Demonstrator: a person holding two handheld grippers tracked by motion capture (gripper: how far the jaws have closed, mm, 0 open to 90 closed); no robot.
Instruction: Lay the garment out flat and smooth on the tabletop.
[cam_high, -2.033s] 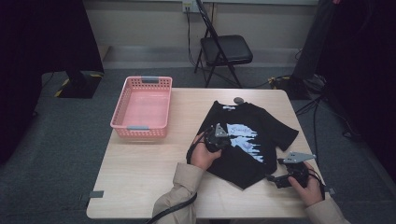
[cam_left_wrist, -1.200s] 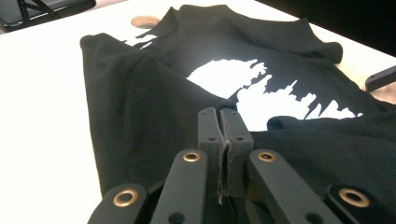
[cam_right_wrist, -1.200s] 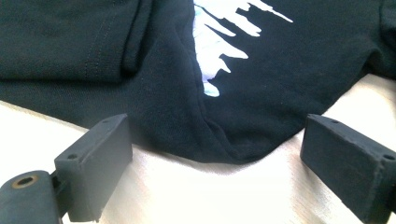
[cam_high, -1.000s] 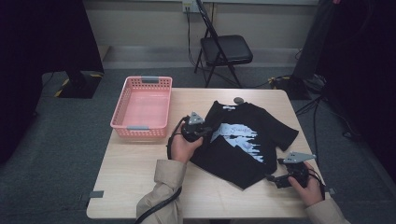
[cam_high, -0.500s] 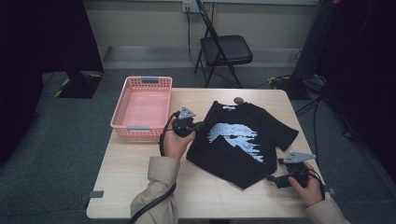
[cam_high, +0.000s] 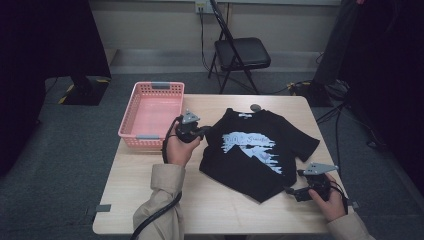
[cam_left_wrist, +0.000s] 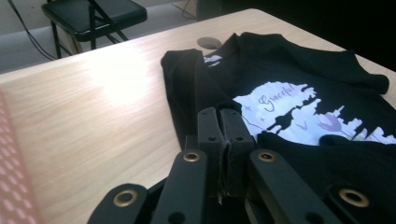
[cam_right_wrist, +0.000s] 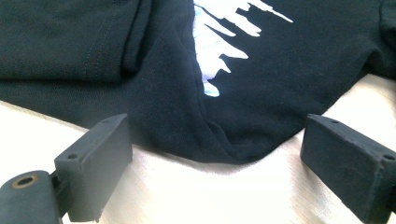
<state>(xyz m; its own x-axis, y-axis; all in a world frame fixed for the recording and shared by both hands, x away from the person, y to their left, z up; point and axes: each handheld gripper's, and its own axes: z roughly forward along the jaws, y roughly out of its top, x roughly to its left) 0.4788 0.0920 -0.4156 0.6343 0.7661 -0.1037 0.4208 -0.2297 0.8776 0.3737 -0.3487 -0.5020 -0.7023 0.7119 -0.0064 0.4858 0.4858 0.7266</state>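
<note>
The right gripper (cam_high: 295, 192) sits at the near right corner of the table (cam_high: 145, 200), about five o'clock from the middle of the black T-shirt (cam_high: 260, 150). Its two jaws stand wide apart and hold nothing. In the right gripper view the bottom hem of the shirt (cam_right_wrist: 224, 144) lies on the wood between the two jaws, a little ahead of them, and the pads do not press on it.

The shirt lies flat in the middle right of the table, with a white and blue picture on its front. Its left side looks folded in over the front, though the dark cloth makes that hard to be sure of.

The left gripper (cam_high: 200, 132) is at about nine o'clock from the shirt, just beside its left edge. In the left gripper view its jaws (cam_left_wrist: 223, 126) are pressed tight together with no cloth between them. They point across the shirt.

Farther off, at ten o'clock, a pink basket (cam_high: 131, 120) sits on the far left of the table. Beyond the table, at twelve o'clock, stands a black folding chair (cam_high: 242, 52).
</note>
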